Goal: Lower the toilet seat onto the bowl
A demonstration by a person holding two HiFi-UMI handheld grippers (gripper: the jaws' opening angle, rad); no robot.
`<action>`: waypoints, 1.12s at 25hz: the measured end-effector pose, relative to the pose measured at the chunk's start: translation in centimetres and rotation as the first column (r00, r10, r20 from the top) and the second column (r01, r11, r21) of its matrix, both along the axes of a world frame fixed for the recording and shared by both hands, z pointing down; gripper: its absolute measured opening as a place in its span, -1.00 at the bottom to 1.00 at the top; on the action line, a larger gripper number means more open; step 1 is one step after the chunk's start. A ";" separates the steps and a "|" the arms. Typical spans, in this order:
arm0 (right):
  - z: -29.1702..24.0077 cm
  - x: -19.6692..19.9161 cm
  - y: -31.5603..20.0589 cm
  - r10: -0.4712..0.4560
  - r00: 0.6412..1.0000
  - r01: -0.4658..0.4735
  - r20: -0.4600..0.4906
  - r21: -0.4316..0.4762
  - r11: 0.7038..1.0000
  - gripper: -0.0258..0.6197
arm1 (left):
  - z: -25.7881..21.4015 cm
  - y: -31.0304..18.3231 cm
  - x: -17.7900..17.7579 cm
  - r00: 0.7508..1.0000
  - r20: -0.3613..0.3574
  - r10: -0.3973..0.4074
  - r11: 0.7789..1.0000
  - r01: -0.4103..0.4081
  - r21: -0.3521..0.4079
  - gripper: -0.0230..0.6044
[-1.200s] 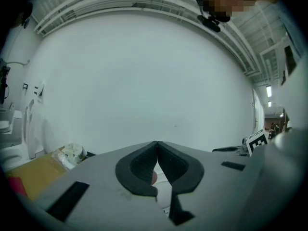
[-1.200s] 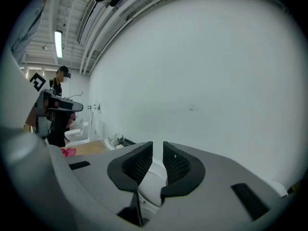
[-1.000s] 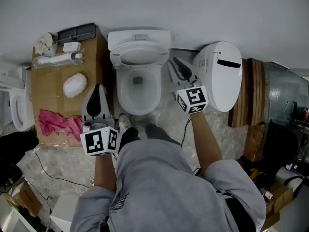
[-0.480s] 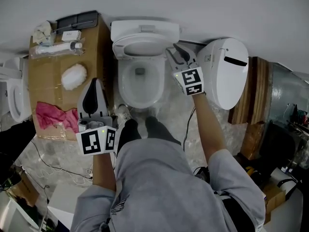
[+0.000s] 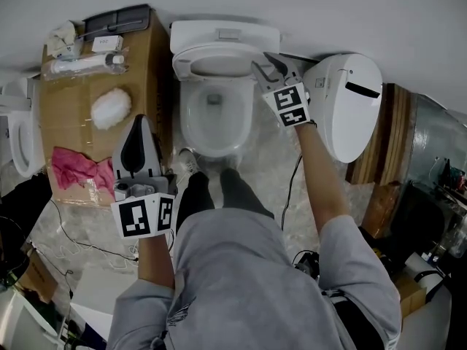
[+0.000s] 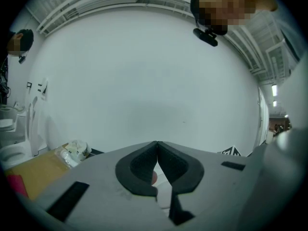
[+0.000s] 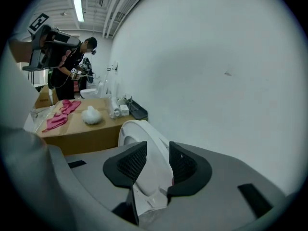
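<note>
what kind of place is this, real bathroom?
Likely a lab mock-up, not a bathroom: toilet beside a cardboard box, a second white toilet unit at right, cables on the floor.

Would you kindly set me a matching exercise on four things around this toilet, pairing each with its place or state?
Things:
1. white toilet seat ring
2. crumpled pink cloth
3. black plastic tray
4. left gripper

Places or states:
a. jaws together, nothing held
b. wall end of the brown cardboard box
c. between the parted jaws of the right gripper
d. near end of that box

Pairs: 1-c, 2-d, 3-b, 4-a. The right gripper's jaws have just been opening, with the seat between them.
</note>
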State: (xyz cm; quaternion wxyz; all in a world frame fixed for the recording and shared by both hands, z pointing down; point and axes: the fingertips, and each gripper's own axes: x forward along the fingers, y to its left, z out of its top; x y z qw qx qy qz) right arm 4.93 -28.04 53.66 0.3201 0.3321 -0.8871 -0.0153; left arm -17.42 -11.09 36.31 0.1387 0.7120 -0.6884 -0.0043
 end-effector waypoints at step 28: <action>5.6 -0.6 -0.3 -0.103 0.972 0.106 -0.214 0.005 0.994 -0.42 | 1.1 -0.7 1.2 0.999 -0.010 0.032 0.999 -0.032 0.000 -0.93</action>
